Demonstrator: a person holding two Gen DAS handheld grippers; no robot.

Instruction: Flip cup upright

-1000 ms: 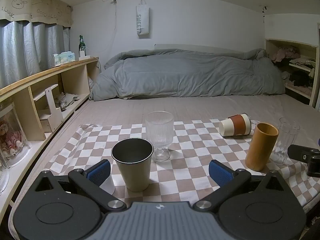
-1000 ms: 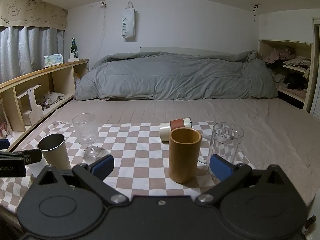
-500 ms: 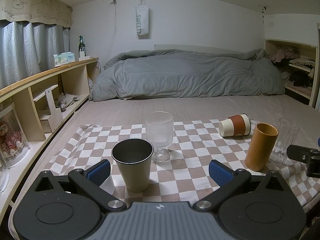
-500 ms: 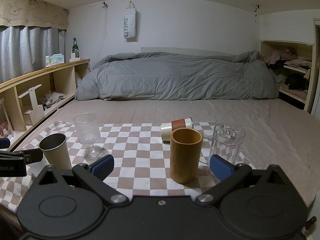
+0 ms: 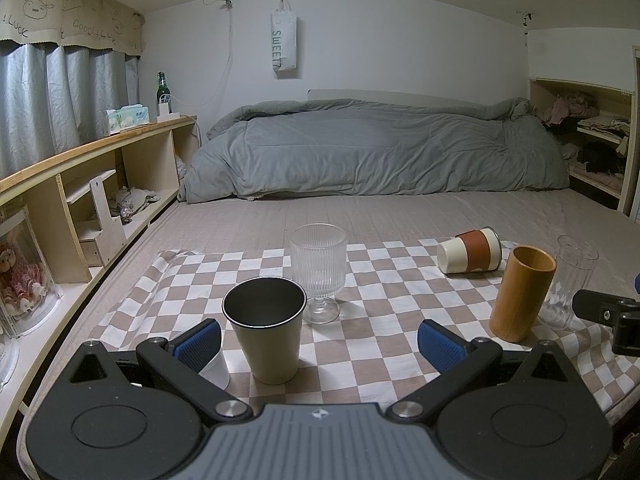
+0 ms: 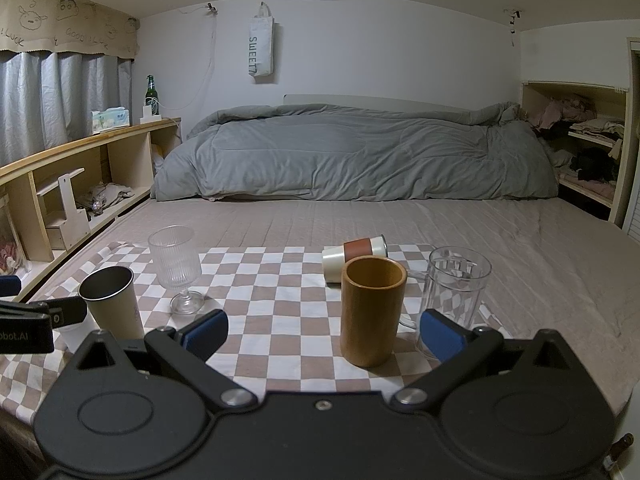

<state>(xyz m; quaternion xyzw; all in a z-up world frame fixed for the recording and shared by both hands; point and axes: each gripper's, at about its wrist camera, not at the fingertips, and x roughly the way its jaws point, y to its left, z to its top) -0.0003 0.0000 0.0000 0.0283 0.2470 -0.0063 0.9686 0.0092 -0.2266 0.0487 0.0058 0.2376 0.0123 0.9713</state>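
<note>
A white cup with a brown sleeve (image 5: 469, 251) lies on its side at the far right of the checkered cloth (image 5: 380, 320); in the right wrist view it (image 6: 354, 254) lies behind the bamboo cup. My left gripper (image 5: 319, 342) is open and empty, near the cloth's front edge, with a steel cup (image 5: 265, 332) between its fingers' line of sight. My right gripper (image 6: 322, 334) is open and empty, just in front of a bamboo cup (image 6: 372, 310). Both grippers are well short of the lying cup.
A ribbed stemmed glass (image 5: 319, 270) stands mid-cloth. A clear glass mug (image 6: 452, 300) stands right of the bamboo cup. A small white cup (image 5: 216, 370) sits by my left finger. A grey duvet (image 5: 376, 152) lies at the back; wooden shelves (image 5: 80, 184) run along the left.
The right wrist view has shifted slightly, as the right gripper drifted a little. The left gripper and all cups are still.
</note>
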